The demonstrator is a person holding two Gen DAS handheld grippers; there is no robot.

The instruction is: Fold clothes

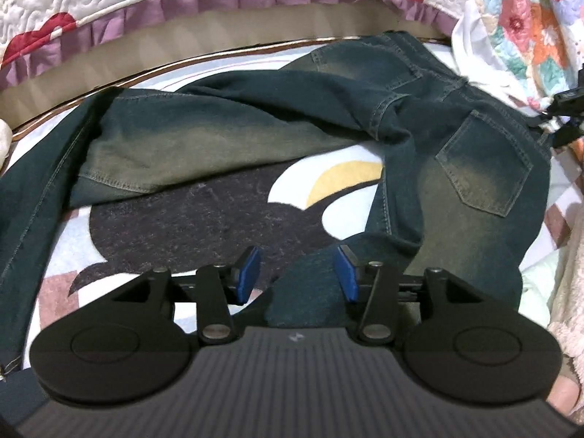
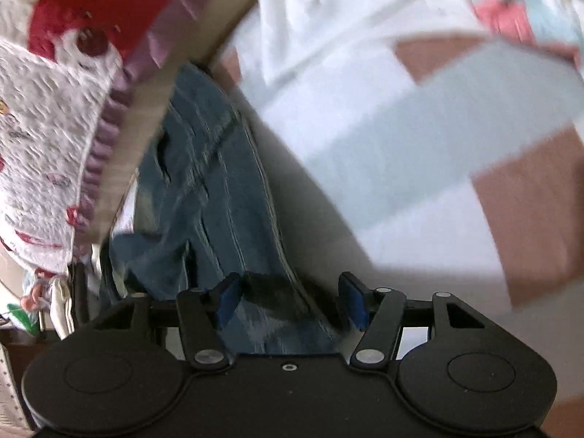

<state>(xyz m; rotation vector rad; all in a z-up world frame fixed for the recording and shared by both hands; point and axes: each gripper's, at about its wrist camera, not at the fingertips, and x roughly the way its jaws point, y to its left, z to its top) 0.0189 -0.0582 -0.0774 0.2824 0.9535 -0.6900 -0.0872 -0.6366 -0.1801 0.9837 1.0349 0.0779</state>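
A pair of dark blue, faded jeans [image 1: 456,168] lies back side up on a patterned bedspread [image 1: 204,219]. The waist is at the right and the legs run off to the left. My left gripper [image 1: 297,273] hovers over the near edge, its blue pads apart, with a fold of denim [image 1: 310,288] lying between them and not pinched. In the right wrist view, which is blurred, the jeans [image 2: 219,189] stretch away from my right gripper [image 2: 290,303]. Its jaws stand wide with the denim edge between them, unpressed. The right gripper [image 1: 565,116] also shows by the waistband.
A quilted cover with a purple frill [image 1: 182,3] borders the far side of the bed. A floral quilt [image 1: 529,25] and white cloth [image 1: 474,51] are heaped at the right beyond the waistband. A fuzzy cream blanket [image 1: 569,255] lies along the right edge.
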